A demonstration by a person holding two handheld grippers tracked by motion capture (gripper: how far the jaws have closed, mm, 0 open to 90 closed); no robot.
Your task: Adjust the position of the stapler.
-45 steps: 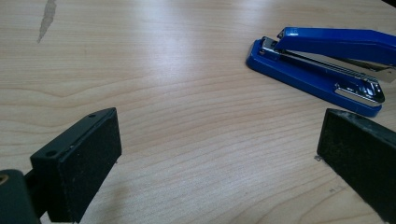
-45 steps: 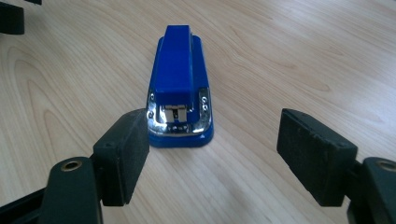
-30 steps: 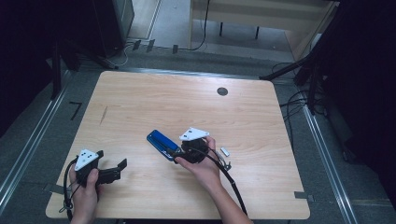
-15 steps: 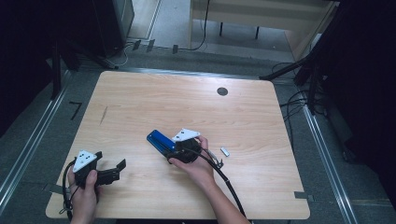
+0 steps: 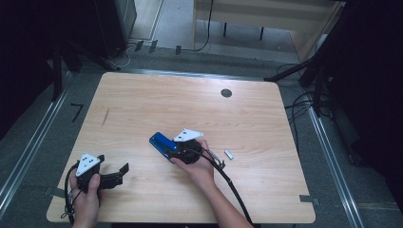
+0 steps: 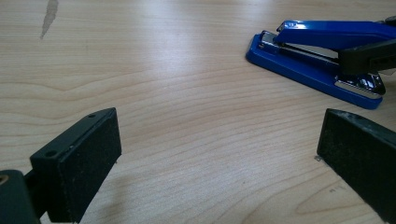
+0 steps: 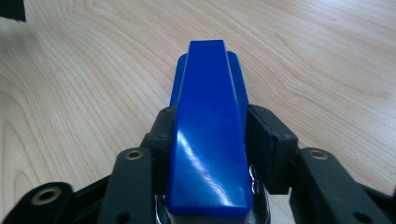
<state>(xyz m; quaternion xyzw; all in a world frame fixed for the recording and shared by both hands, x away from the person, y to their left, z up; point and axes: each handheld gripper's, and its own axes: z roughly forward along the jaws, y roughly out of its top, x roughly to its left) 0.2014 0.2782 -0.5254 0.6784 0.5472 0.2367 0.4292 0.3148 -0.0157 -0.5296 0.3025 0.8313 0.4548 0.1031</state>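
— Two small bits lie right of the blue stapler (image 5: pixel 162 144): a metal clip (image 5: pixel 229 154) and something tiny beside the cable (image 5: pixel 228 180). Anything in the way?

— No. The stapler sits mid-table, well apart from every edge of the wooden table (image 5: pixel 142 104). The right gripper (image 7: pixel 212 135) has just been closing, and its pads now pinch the stapler's rear sides.

— And the left gripper (image 6: pixel 217 140)?

— Spread wide over bare wood near the front-left corner, stapler ahead.
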